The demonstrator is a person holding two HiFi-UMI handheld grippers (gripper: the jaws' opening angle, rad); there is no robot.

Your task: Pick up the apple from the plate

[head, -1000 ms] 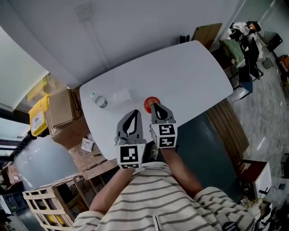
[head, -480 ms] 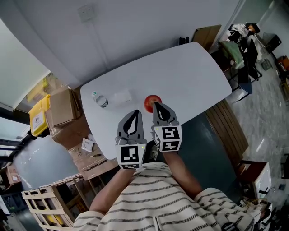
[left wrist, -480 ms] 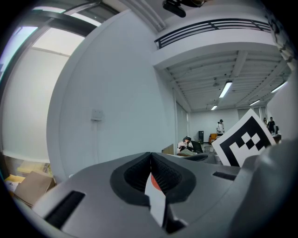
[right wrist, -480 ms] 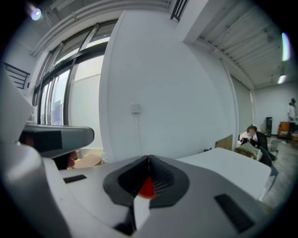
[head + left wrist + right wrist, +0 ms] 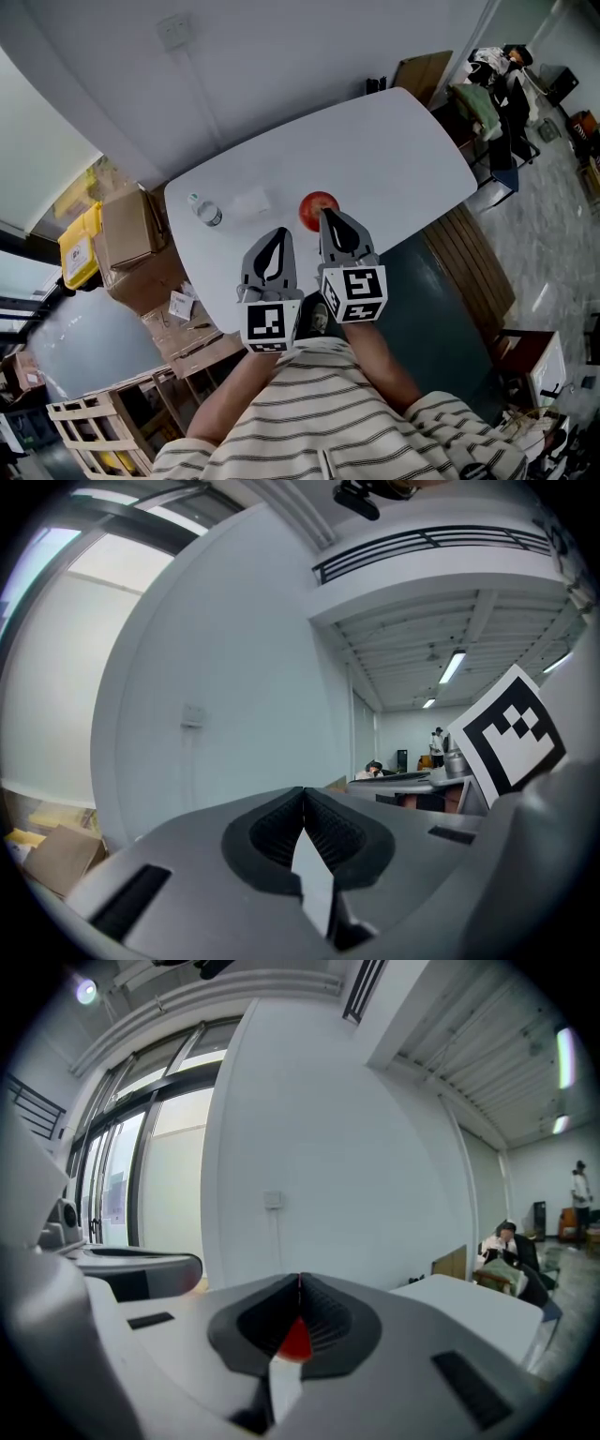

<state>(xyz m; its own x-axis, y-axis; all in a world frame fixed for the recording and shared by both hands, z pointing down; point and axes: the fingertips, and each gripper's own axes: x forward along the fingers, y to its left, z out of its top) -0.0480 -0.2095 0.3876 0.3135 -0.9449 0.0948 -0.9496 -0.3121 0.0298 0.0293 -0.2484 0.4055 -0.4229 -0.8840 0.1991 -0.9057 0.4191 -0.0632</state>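
Observation:
A red apple [image 5: 318, 207] rests on the white table [image 5: 394, 150], near its front edge. I cannot make out a plate beneath it. My right gripper [image 5: 324, 214] is shut and empty, its tip just in front of the apple and above it in the head view. In the right gripper view a sliver of the apple [image 5: 297, 1340] shows through the slit below the closed tips of the right gripper [image 5: 300, 1280]. My left gripper [image 5: 281, 232] hangs beside it to the left, shut on nothing, its tips [image 5: 302, 790] meeting.
A clear water bottle [image 5: 204, 209] lies at the table's left end, with a pale flat thing [image 5: 251, 200] between it and the apple. Cardboard boxes [image 5: 127, 225] and wooden crates stand left of the table. A wooden bench [image 5: 467, 261] sits at the right.
My right gripper has risen toward the head camera, so its marker cube looks larger. The left gripper and the apple have kept their places.

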